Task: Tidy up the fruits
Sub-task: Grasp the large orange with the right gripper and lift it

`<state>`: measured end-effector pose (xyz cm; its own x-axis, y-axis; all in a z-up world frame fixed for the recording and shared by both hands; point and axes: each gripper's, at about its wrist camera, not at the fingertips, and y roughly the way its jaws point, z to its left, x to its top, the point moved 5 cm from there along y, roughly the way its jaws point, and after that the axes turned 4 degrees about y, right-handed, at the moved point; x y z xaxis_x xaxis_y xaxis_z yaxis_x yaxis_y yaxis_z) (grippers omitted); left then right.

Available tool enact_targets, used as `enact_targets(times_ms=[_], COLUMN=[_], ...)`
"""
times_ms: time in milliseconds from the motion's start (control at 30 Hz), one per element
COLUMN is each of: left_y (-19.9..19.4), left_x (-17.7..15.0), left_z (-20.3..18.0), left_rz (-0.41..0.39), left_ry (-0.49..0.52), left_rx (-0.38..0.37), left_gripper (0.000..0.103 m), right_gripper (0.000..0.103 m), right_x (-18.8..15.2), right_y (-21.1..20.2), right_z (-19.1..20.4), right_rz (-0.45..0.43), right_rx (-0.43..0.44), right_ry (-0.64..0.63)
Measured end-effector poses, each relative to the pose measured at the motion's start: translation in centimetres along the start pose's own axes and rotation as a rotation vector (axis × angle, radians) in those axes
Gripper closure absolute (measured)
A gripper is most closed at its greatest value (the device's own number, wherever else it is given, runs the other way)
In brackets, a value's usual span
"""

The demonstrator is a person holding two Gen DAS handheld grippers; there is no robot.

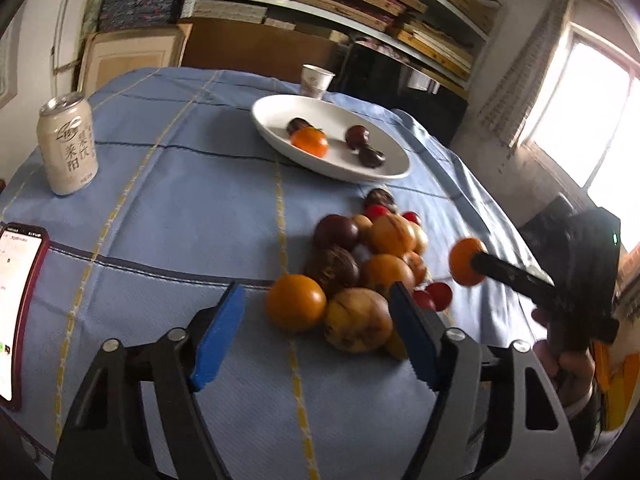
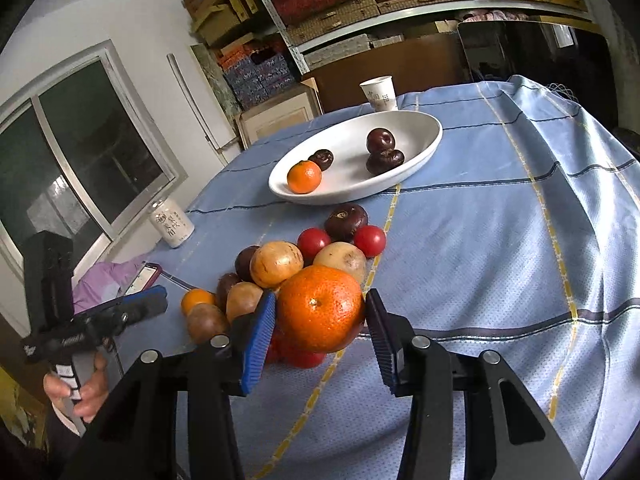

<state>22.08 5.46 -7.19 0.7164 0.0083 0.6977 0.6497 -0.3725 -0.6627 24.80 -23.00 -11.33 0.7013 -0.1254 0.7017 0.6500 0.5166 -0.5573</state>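
Note:
A pile of fruit (image 1: 372, 264) lies on the blue cloth: oranges, brown and dark purple round fruits, small red tomatoes. It also shows in the right wrist view (image 2: 280, 264). A white oval bowl (image 1: 360, 170) (image 2: 420, 152) behind it holds one orange (image 1: 310, 142) and three dark fruits. My right gripper (image 2: 320, 316) is shut on an orange (image 2: 320, 308) and holds it just above the pile; it also shows in the left wrist view (image 1: 466, 262). My left gripper (image 1: 316, 300) is open, its blue pads around the pile's near fruits.
A drink can (image 1: 68, 146) stands at the left and a paper cup (image 1: 316, 79) behind the bowl. A phone (image 1: 18, 312) lies at the left edge of the table. Shelves with boxes stand behind the table. The cloth drops off on the right (image 2: 592, 184).

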Motion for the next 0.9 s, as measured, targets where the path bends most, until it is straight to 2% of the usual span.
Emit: enact_targets(times_ms=[67, 233, 433, 667, 800, 900], left_y=[0.5, 1.8, 4.0, 5.0, 5.3, 5.3], left_x=[0.1, 0.1, 0.0, -0.2, -0.2, -0.4], left_z=[0.8, 2.3, 2.2, 2.4, 1.5, 0.9], left_rz=[0.014, 0.046, 0.118, 0.137, 0.150, 0.166], left_ry=[-0.032, -0.105, -0.105, -0.136, -0.081, -0.037], left_rx=[0.011, 0.015, 0.003, -0.026, 0.020, 0.041], left_gripper=[0.042, 0.047, 0.051, 0.052, 0.052, 0.052], right_gripper=[0.056, 0.056, 0.056, 0.058, 0.060, 0.058], right_x=[0.1, 0.0, -0.1, -0.1, -0.4, -0.8], right_y=[-0.1, -0.1, 0.0, 0.1, 0.5, 1.4], right_z=[-0.2, -0.3, -0.4, -0.6, -0.9, -1.2], right_rz=[-0.002, -0.003, 0.001, 0.008, 0.043, 0.096], right_rx=[0.008, 0.017, 0.022, 0.022, 0.010, -0.058], right_ry=[0.012, 0.018, 0.025, 0.035, 0.037, 0.022])
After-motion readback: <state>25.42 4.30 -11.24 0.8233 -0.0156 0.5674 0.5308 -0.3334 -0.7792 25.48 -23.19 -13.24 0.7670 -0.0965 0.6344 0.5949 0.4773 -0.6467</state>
